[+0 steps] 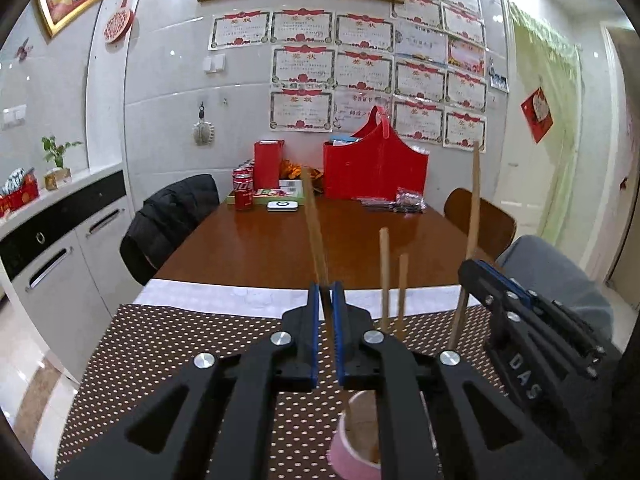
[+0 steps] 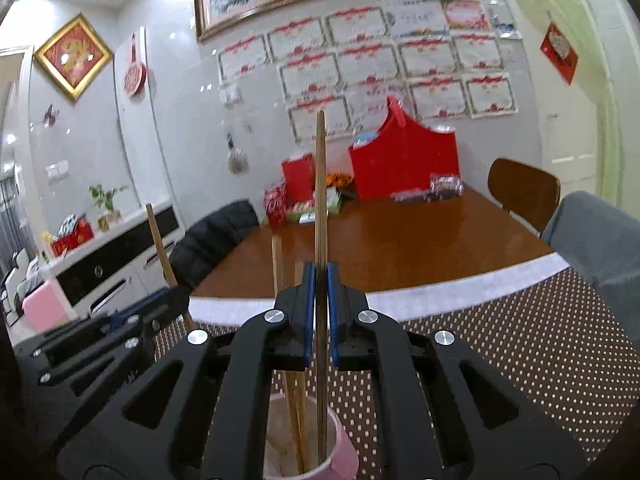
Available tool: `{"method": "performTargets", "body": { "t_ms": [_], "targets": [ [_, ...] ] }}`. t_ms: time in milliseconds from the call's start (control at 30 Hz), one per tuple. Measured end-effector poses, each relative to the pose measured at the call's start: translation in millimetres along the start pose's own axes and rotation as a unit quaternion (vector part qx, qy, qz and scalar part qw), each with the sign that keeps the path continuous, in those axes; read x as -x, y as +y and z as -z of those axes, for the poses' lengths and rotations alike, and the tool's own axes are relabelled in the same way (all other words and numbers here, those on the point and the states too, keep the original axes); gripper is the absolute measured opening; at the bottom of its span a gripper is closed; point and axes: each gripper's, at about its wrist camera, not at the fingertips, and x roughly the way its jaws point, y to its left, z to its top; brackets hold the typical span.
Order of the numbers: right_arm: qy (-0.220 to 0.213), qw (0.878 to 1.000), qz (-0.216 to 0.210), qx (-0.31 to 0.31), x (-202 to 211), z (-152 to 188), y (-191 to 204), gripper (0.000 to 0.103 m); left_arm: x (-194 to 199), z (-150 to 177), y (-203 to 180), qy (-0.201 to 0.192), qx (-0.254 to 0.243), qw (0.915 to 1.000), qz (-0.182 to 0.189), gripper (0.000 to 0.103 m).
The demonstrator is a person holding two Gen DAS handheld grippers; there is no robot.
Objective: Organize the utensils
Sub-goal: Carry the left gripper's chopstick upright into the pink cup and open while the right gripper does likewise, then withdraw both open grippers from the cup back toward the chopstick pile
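Note:
A pink cup (image 2: 316,452) stands on the dotted brown placemat (image 2: 480,344), right below both grippers; it also shows in the left wrist view (image 1: 356,436). My left gripper (image 1: 327,300) is shut on a wooden chopstick (image 1: 314,216) that points up and away. My right gripper (image 2: 320,280) is shut on another chopstick (image 2: 321,184), held upright with its lower end inside the cup. Two more chopsticks (image 2: 294,412) lean in the cup; their tops show in the left wrist view (image 1: 385,276). The right gripper's body (image 1: 532,320) shows at the right of the left wrist view.
The brown wooden table (image 1: 280,240) stretches beyond the placemat. At its far end stand a red bag (image 1: 376,168), cola cans (image 1: 243,188), a red box (image 1: 267,164) and packets (image 1: 408,200). Chairs (image 1: 172,216) flank the table. A white cabinet (image 1: 60,248) stands on the left.

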Motion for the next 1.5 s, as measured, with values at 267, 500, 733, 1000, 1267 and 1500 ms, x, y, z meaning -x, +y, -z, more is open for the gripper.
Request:
{"method": "performTargets", "body": {
  "t_ms": [267, 500, 733, 1000, 1267, 1500],
  "targets": [
    [0.048, 0.999, 0.003, 0.013, 4, 15, -6, 0.017, -1, 20, 16, 0.025, 0.001, 0.9996, -0.012, 0.027],
    [0.047, 0.998, 0.023, 0.024, 25, 25, -10, 0.066, 6, 35, 22, 0.045, 0.003, 0.9989, -0.015, 0.033],
    [0.061, 0.997, 0.030, 0.023, 45, 34, -13, 0.066, 22, 46, 23, 0.052, 0.014, 0.9985, -0.012, 0.037],
    [0.075, 0.996, 0.042, 0.027, 69, 47, -15, 0.069, 50, 63, 22, 0.051, 0.018, 0.9985, -0.005, 0.042],
    [0.104, 0.993, 0.055, 0.020, 88, 66, -16, 0.073, 69, 91, 19, 0.070, 0.014, 0.9974, 0.003, 0.045],
    [0.132, 0.989, 0.065, 0.025, 96, 90, -13, 0.074, 76, 122, 17, 0.099, 0.007, 0.9951, 0.004, 0.049]
  ]
}}
